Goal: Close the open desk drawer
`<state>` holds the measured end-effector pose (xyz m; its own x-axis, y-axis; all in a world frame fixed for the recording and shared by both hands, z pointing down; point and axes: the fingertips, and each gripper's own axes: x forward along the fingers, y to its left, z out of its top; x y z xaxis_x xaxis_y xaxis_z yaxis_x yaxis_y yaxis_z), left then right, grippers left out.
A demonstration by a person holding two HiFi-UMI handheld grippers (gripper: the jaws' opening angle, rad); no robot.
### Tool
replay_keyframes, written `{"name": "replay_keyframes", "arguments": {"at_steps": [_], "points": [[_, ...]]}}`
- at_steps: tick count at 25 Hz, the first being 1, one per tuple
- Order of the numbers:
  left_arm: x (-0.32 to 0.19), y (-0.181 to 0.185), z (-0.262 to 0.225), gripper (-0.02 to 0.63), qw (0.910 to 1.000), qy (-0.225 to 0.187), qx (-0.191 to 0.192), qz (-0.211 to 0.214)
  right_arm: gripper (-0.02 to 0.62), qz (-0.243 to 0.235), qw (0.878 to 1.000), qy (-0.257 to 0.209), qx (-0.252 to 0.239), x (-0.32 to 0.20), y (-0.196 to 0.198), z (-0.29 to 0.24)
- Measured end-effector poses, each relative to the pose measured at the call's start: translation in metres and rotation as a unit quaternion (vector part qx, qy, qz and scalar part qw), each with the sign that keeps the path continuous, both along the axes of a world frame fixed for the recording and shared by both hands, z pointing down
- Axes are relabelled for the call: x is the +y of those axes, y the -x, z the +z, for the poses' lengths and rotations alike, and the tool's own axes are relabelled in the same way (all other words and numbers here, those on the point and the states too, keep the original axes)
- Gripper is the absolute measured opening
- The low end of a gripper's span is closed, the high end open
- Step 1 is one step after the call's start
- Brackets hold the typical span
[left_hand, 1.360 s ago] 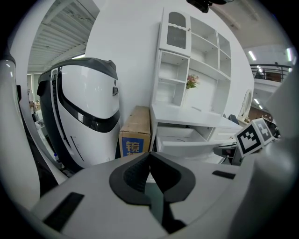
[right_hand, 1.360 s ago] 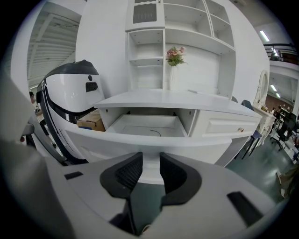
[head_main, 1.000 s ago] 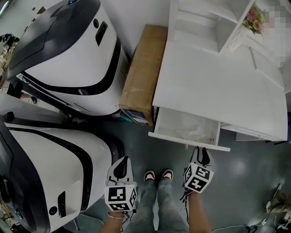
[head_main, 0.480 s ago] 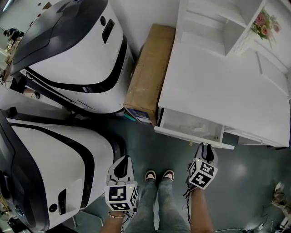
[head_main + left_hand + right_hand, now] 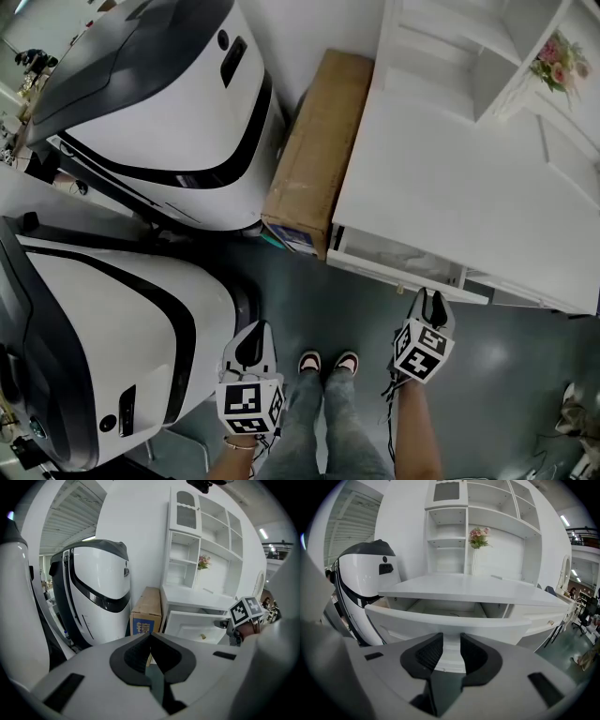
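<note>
The white desk (image 5: 450,187) has its left drawer (image 5: 403,270) pulled out only a little; a narrow strip of its inside shows under the desktop. My right gripper (image 5: 431,298) has its tips at the drawer front, just right of the small knob (image 5: 400,288). In the right gripper view the drawer front (image 5: 454,620) fills the space ahead, and the right gripper (image 5: 451,653) is open by a narrow gap with nothing held. My left gripper (image 5: 251,345) hangs back near the person's legs, shut and empty; the left gripper view shows the drawer (image 5: 194,625) from the side.
A tall cardboard box (image 5: 314,150) stands against the desk's left side. Two large white-and-black machines (image 5: 159,103) (image 5: 103,347) fill the left. The person's shoes (image 5: 328,361) are on the grey floor. A flower pot (image 5: 553,61) sits on the desk's shelves.
The drawer has slid further in under the desktop, from well open to a narrow gap. My right gripper moved forward with its front. The left gripper stayed put.
</note>
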<state>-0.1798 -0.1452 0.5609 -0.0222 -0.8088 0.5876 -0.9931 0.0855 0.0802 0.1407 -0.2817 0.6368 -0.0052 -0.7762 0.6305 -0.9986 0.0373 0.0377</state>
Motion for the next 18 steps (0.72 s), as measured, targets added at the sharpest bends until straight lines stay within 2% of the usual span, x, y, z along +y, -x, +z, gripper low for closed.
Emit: {"name": "replay_keyframes", "arguments": {"at_steps": [18], "points": [[0.01, 0.006, -0.008, 0.018, 0.9995, -0.002, -0.005, -0.033, 0.126, -0.012, 1.0, -0.007, 0.015, -0.03, -0.002, 0.001]]}}
